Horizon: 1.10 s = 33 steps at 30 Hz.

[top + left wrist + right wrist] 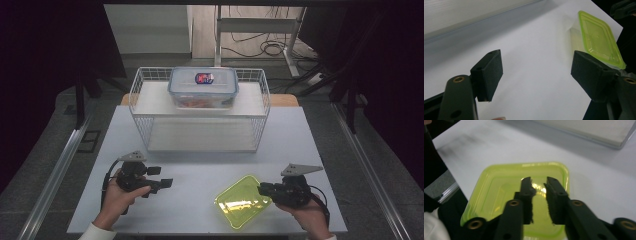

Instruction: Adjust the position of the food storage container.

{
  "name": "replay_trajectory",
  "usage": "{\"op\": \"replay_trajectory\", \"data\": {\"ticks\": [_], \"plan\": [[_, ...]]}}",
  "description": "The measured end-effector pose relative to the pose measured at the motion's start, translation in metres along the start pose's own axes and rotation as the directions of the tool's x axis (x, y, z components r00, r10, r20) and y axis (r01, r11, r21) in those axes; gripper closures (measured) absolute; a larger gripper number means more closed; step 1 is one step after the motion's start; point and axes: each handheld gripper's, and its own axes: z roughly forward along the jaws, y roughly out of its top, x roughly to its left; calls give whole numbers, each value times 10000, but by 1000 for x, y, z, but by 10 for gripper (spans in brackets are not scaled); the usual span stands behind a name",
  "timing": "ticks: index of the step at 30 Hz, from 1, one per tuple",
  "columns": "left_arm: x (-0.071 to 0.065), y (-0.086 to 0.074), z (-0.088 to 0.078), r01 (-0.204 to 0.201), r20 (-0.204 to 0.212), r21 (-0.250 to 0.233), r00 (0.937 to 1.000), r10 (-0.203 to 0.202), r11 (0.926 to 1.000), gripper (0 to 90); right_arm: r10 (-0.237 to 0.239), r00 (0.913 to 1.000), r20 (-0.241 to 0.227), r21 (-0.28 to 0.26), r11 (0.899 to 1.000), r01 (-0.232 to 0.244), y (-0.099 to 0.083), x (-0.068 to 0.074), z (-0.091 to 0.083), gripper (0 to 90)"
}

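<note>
Right gripper (539,182) hovered over the yellow-green container lid (243,201) near the table's (200,165) front edge, jaws nearly closed with a narrow gap and nothing visibly pinched, probably lining up on the rim. Left gripper (162,183) waited wide open and empty, well apart, leaving room.

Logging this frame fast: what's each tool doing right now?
Left tool: open, nothing between its jaws.
Right tool: jaws nearly closed over the green lid, a narrow gap between them, gripping nothing.
</note>
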Motion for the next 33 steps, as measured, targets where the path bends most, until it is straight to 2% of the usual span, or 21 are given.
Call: {"op": "replay_trajectory", "data": {"ticks": [3,7,12,17,28,31,33], "plan": [[0,0,0,-7,-24,19,10000,7,10000,245,-132,9998,150,179,9998,129,-10,2,-8,859],[1,0,1,0,-5,62,10000,0,10000,245,-300,9995,125,468,9985,294,-28,6,-14,883],[2,-1,3,-13,-22,172,10000,14,9999,245,-678,9972,-301,1098,9914,708,-43,13,-7,889],[2,-1,4,22,-39,212,10000,-21,9998,244,-1244,9887,-839,1653,9767,1369,-46,25,6,890],[2,-2,6,-48,-53,367,10000,50,9993,244,-1821,9759,-1205,2472,9466,2072,-46,45,32,891],[2,-2,6,-16,-59,332,10000,18,9994,244,-1925,9734,-1240,2518,9428,2185,-46,52,40,891],[2,-2,6,-4,-66,327,10000,6,9995,244,-1916,9746,-1163,2482,9445,2153,-46,56,44,891]]}}
